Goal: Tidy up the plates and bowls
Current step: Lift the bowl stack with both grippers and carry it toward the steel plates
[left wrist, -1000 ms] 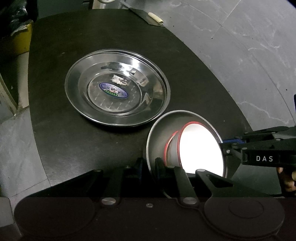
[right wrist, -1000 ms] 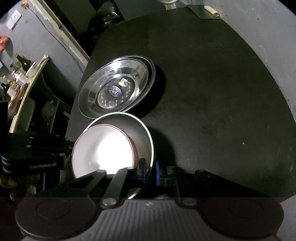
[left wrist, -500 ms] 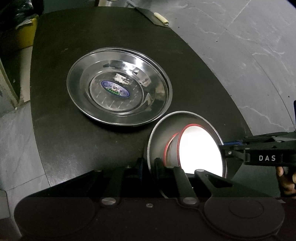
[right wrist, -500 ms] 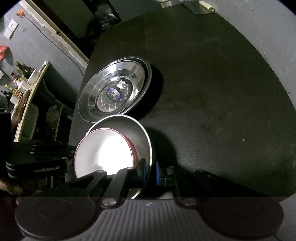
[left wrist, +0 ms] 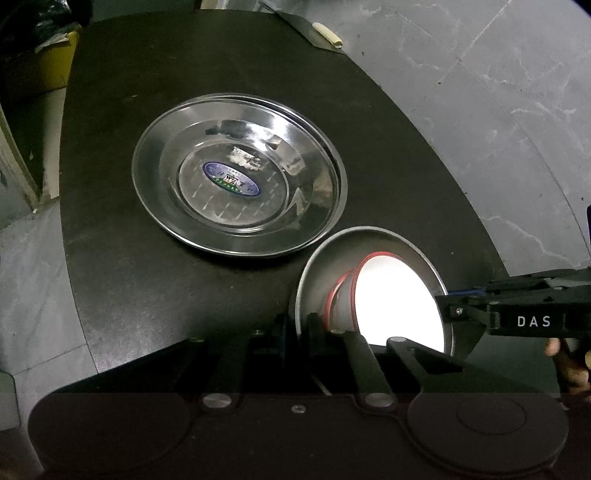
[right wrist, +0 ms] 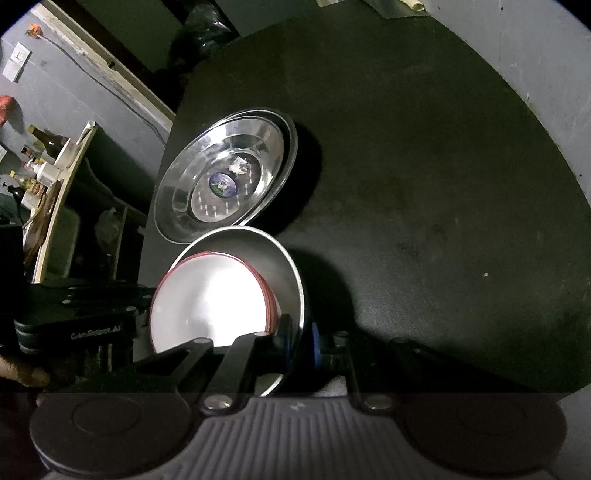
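A steel bowl [left wrist: 321, 273] with red-rimmed white bowls [left wrist: 395, 302] nested inside it is held tilted over the near part of the black table [left wrist: 147, 295]. My left gripper [left wrist: 299, 328] is shut on the bowl's left rim. The right gripper [left wrist: 452, 297] comes in from the right and pinches the opposite rim. In the right wrist view the steel bowl [right wrist: 266, 254] has its rim between my right gripper [right wrist: 301, 339] fingers, whose jaws are opening; the left gripper [right wrist: 142, 295] sits across the white bowls [right wrist: 210, 299]. Stacked steel plates [left wrist: 236, 177] [right wrist: 225, 177] lie just beyond.
A flat tool with a cream handle [left wrist: 327, 31] lies at the table's far edge. A yellow box [left wrist: 44, 66] stands off the table's left side. A shelf with bottles [right wrist: 44, 155] is left of the table. Grey tiled floor [left wrist: 498, 110] surrounds it.
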`<control>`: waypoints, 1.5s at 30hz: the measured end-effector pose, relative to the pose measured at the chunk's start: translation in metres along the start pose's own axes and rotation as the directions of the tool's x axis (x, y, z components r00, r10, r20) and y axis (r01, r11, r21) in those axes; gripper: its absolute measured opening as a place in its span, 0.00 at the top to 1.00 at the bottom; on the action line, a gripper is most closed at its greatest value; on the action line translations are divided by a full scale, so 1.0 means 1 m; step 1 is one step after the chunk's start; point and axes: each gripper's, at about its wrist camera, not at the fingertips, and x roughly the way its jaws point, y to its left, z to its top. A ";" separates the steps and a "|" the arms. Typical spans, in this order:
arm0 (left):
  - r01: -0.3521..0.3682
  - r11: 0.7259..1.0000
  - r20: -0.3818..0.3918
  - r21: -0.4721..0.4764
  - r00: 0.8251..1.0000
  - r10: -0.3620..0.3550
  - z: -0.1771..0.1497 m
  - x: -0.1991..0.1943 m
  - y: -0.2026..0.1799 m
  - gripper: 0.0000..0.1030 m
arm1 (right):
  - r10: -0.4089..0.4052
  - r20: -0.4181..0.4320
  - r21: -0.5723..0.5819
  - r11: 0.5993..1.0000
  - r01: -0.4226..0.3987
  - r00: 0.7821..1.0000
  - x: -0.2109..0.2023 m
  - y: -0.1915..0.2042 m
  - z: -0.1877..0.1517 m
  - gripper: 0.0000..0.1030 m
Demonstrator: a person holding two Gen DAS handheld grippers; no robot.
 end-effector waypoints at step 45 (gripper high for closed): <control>0.032 0.993 0.029 -0.115 0.999 -0.029 0.030 -0.023 0.011 0.94 | 0.102 -0.034 0.233 0.968 -0.091 0.994 -0.005 -0.012 0.032 0.89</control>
